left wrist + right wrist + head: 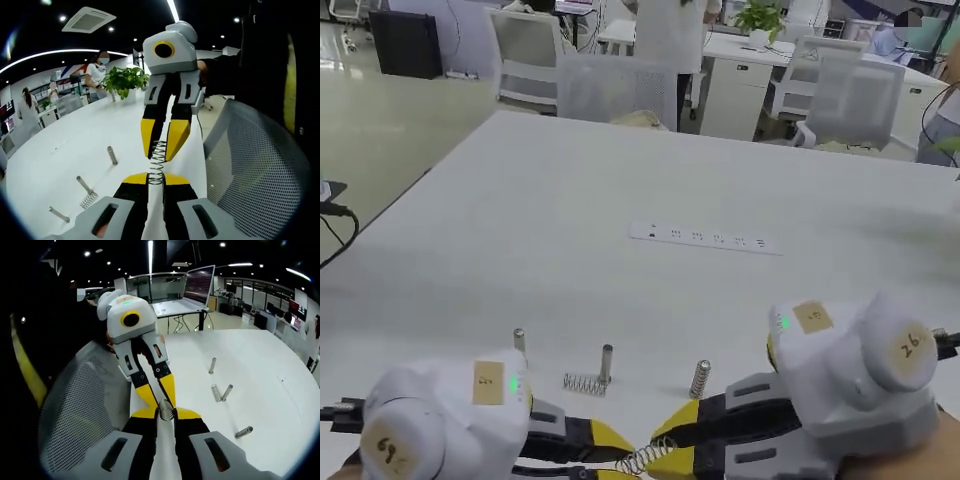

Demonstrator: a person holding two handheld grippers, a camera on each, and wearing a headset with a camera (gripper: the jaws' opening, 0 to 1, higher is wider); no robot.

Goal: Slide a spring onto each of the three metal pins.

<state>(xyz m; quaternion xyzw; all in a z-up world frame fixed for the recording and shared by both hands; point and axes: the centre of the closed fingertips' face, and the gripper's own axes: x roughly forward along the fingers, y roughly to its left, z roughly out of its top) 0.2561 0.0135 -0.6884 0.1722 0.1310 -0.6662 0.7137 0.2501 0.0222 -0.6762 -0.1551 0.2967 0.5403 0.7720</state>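
A loose spring (645, 458) spans the gap between my two grippers just above the table's near edge. My left gripper (615, 455) is shut on one end and my right gripper (672, 440) on the other. In the left gripper view the spring (158, 162) runs from my left gripper (156, 179) up to the right gripper (163, 140). Three pins stand beyond: a bare left pin (519, 340), a middle pin (607, 362) with another spring (584, 383) lying at its foot, and a right pin (701, 378) wearing a spring.
A white power strip (705, 239) lies flat mid-table (570, 200). Office chairs (615, 90) stand at the far edge. A mesh chair (255, 160) is close behind the grippers. A laptop (197, 285) sits on another desk.
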